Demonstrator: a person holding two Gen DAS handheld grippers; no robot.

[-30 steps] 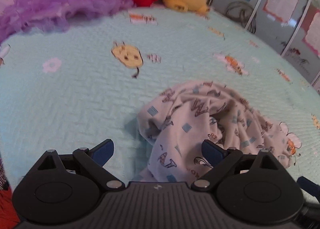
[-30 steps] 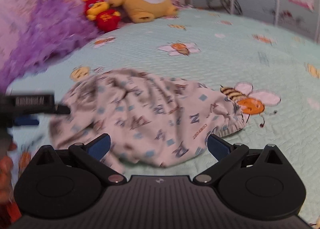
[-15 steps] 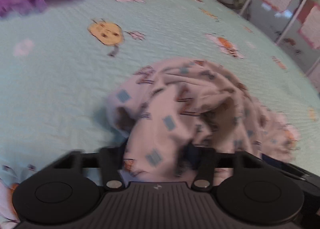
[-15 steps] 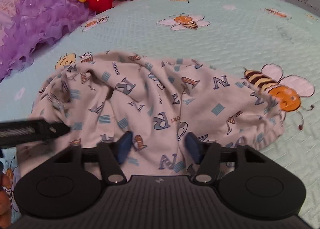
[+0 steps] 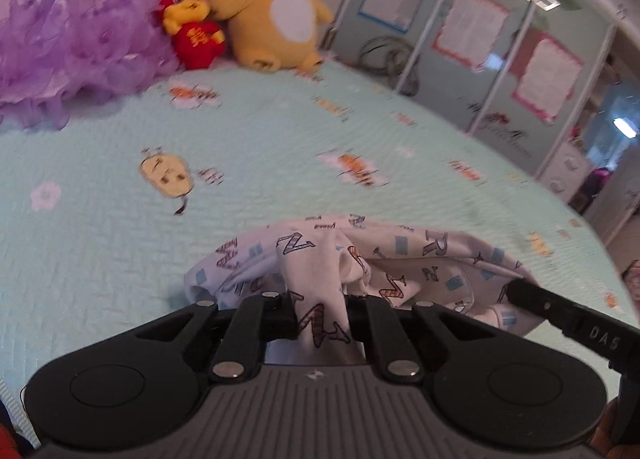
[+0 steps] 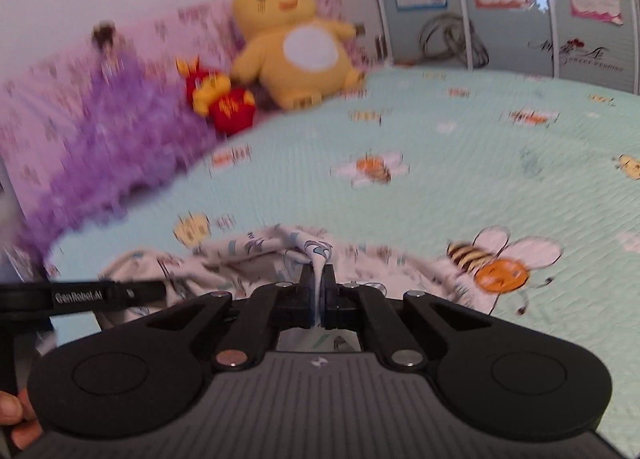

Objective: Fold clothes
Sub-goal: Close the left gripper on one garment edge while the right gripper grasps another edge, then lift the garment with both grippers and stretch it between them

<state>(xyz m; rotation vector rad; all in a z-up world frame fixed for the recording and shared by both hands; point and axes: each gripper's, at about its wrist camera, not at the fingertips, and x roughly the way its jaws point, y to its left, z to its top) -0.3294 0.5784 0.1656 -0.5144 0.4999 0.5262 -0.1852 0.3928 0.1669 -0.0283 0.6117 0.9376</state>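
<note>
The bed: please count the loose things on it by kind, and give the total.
Plush toys: 2, a yellow one and a red one
Purple frilly fabric: 1
Garments: 1, the letter-print cloth, pinched in both grippers
Total: 4

"GenRobot.AI" on left hand-held gripper [image 6: 318, 295] finger, "DAS" on right hand-held gripper [image 5: 320, 315] finger, letters N, R, Z on garment [image 5: 420, 259]

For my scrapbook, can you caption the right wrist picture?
Right tongs pinch the letter-print garment on a bee-patterned bedspread, plush toys behind.
</note>
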